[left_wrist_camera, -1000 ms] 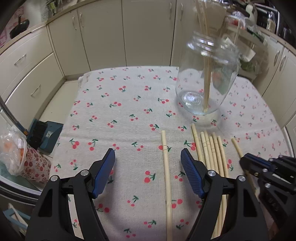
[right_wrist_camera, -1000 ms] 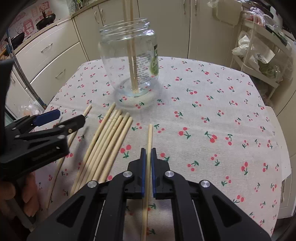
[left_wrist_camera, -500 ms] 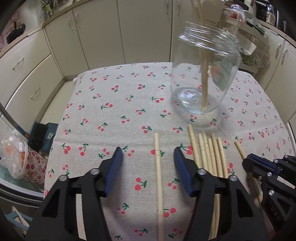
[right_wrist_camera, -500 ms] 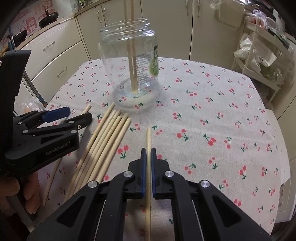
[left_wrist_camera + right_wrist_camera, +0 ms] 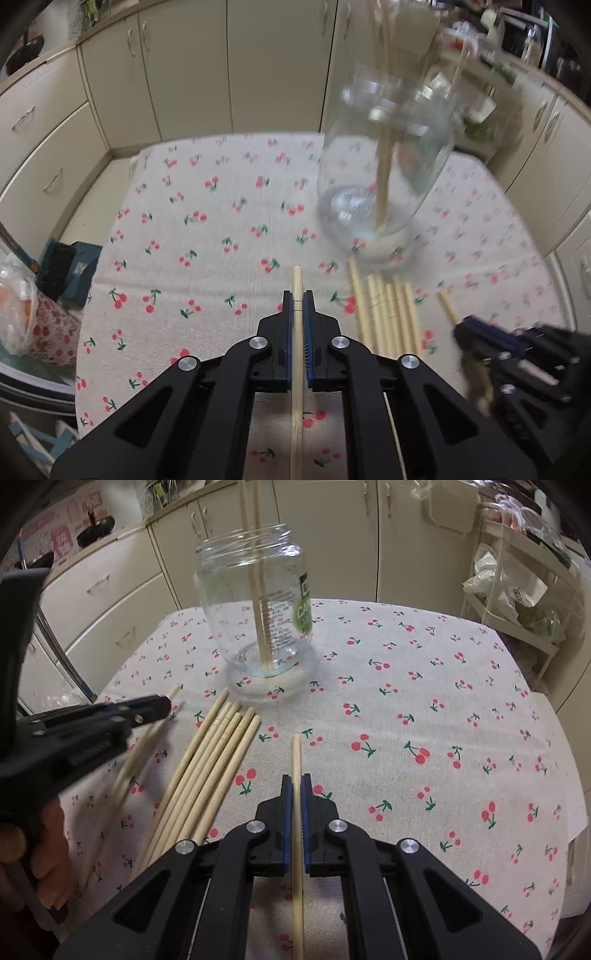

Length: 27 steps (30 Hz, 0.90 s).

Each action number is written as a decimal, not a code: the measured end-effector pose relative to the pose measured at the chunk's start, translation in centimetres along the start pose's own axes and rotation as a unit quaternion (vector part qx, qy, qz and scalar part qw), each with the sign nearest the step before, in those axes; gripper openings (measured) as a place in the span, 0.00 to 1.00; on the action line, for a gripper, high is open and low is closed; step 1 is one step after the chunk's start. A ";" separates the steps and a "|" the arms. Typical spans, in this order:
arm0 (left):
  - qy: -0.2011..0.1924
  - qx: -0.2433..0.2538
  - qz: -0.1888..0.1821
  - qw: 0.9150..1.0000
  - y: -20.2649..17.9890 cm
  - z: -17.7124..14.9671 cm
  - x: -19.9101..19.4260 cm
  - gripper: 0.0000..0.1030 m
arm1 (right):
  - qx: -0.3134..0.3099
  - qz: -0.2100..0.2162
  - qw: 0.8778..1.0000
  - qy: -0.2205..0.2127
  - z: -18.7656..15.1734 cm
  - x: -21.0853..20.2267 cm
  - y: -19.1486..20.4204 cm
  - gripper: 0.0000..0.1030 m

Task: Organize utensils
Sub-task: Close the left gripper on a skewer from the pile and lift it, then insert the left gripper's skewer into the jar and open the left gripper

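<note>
A single wooden chopstick point(image 5: 296, 280) runs between the blue pads of my left gripper point(image 5: 297, 295), whose jaws are closing tight on it, over the cherry-print cloth point(image 5: 207, 258). My right gripper point(image 5: 295, 779) is shut on another chopstick point(image 5: 296, 753). Between the two lies a loose bundle of several chopsticks point(image 5: 214, 764), also visible as the bundle point(image 5: 388, 314) in the left wrist view. Beyond it stands a clear glass jar point(image 5: 255, 602) with two chopsticks point(image 5: 258, 590) upright inside. The left gripper point(image 5: 155, 705) shows at the left of the right wrist view, with its chopstick point(image 5: 125, 775) blurred.
A hand point(image 5: 44, 849) holds the left tool at the table's left edge. Cream cabinets point(image 5: 184, 74) ring the table. A blue box point(image 5: 70, 269) and a plastic bag point(image 5: 14, 306) sit below the left edge. A white wire rack point(image 5: 517, 590) stands at the right.
My left gripper's jaws went from wide apart to shut on the lone chopstick. The right gripper kept its grip on its chopstick and stayed in place.
</note>
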<state>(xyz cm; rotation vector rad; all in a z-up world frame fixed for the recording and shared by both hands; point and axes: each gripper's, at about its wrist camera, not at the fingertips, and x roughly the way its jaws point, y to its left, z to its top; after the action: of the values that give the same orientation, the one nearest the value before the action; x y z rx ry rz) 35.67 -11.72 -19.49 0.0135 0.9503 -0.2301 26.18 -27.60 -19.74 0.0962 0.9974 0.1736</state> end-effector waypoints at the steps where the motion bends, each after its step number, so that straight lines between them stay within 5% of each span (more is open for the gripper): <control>1: -0.011 -0.006 -0.009 1.000 0.2 0.2 -0.7 0.05 | 0.004 0.004 1.000 -0.002 -0.1 0.0 -0.1 0.05; 13: -0.188 -0.074 -0.096 0.975 0.9 6.3 -10.5 0.05 | 0.076 0.081 0.994 -0.013 -0.4 0.0 -2.6 0.05; 27: -0.251 -0.090 -0.101 0.959 -0.5 11.9 -11.9 0.05 | 0.087 0.095 0.992 -0.015 -0.6 0.0 -3.1 0.05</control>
<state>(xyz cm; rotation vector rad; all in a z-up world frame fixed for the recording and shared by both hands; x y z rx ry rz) 38.48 -11.30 -2.93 -0.2994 0.4614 -0.3171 26.00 -30.64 -20.50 0.3530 0.9720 0.2586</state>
